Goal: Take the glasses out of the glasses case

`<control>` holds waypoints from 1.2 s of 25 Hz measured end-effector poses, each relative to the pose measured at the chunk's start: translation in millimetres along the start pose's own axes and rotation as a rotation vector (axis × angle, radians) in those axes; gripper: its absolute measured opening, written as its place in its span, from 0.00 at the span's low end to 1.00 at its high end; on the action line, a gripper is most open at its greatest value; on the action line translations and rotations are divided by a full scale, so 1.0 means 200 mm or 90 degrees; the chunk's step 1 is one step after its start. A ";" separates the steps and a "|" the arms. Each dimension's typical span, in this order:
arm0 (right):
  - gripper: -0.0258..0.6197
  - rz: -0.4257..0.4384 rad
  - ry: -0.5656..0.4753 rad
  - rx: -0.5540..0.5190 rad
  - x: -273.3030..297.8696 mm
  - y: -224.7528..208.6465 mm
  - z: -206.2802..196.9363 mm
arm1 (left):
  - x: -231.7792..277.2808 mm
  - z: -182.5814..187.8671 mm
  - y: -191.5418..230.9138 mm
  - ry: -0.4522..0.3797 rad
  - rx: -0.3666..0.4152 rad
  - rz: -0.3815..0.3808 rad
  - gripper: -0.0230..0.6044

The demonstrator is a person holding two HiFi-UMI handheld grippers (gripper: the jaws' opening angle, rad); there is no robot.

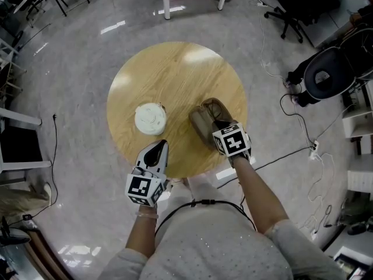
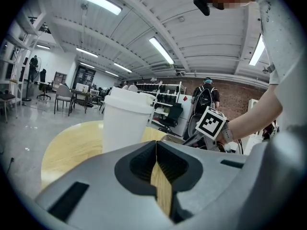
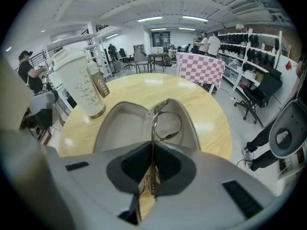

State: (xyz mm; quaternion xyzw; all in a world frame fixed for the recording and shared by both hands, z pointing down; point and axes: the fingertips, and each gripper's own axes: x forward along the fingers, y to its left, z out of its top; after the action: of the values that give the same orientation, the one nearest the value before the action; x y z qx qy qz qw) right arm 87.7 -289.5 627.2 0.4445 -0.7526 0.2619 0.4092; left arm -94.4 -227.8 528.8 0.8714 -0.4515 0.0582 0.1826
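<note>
Head view: shows lidded cup [image 1: 150, 118] left of open glasses case [image 1: 205, 121] on round table [image 1: 175, 69].

Left gripper view: shows left gripper [image 2: 156, 157] pressed together, empty, near the cup [image 2: 125, 121].

Right gripper view: shows right gripper [image 3: 152, 169] pinching glasses [image 3: 165, 123] upright inside the glasses case [image 3: 122, 126].

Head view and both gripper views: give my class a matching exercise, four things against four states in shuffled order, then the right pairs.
Things
1. glasses
2. glasses case
3. paper cup
4. left gripper

States
A. upright, lidded, on the table
B. shut on nothing
C. lying open on the table
D. clamped by the right gripper

Pairs: 1-D, 2-C, 3-A, 4-B
</note>
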 end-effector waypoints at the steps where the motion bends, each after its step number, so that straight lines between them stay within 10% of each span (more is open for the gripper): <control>1: 0.07 0.002 -0.004 0.003 0.00 0.00 0.00 | 0.00 0.00 0.00 0.000 0.000 0.000 0.05; 30: 0.07 0.062 -0.152 0.108 -0.24 0.08 0.14 | -0.08 0.10 -0.05 -0.029 0.033 -0.018 0.05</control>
State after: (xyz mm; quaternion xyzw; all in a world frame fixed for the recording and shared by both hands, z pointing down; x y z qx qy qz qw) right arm 76.6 -281.7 571.9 0.4685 -0.7918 0.2890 0.2646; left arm -96.3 -217.7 502.6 0.8833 -0.4416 0.0479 0.1503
